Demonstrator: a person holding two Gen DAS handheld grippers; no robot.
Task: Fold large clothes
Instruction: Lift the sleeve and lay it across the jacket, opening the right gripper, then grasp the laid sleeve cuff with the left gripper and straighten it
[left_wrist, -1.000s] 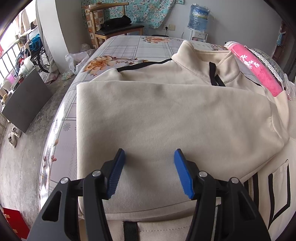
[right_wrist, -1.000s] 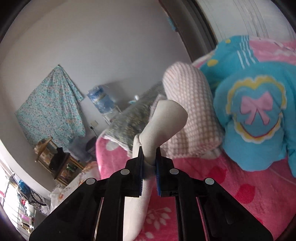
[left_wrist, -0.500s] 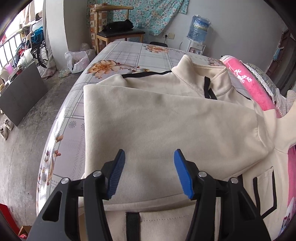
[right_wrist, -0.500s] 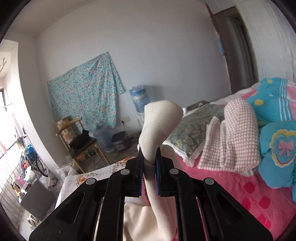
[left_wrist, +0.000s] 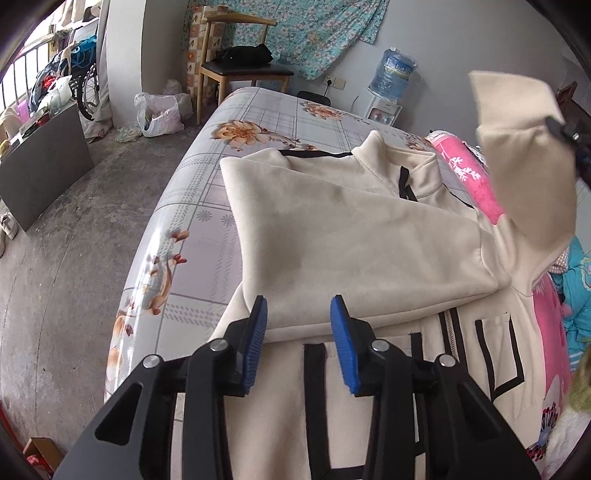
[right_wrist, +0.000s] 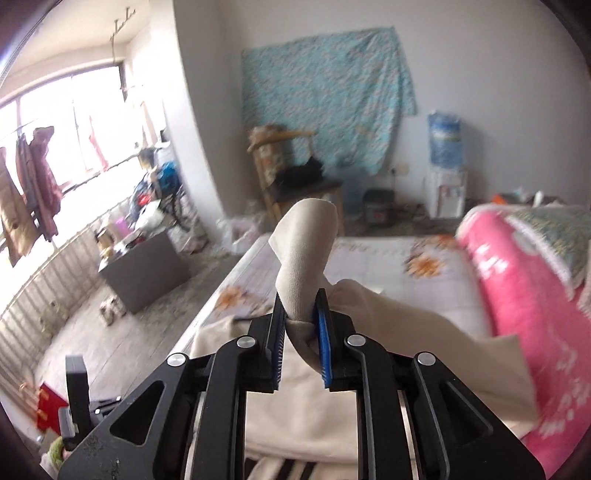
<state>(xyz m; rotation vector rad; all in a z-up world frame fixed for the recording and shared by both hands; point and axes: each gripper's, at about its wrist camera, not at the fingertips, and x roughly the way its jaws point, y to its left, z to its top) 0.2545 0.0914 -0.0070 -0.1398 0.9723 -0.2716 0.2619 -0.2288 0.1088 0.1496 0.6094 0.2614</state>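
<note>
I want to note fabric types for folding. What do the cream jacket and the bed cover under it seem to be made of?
The cream jacket looks like soft fleece or brushed knit: matte, slightly fuzzy, with rounded folds. The bed cover looks like smooth plastic or coated cloth: glossy highlights lie on its printed flowers. Neither is certain.

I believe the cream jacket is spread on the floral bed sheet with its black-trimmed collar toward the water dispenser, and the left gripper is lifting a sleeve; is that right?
Not quite: the right gripper lifts the sleeve, as the right wrist view shows. The left gripper is empty above the cream jacket.
</note>
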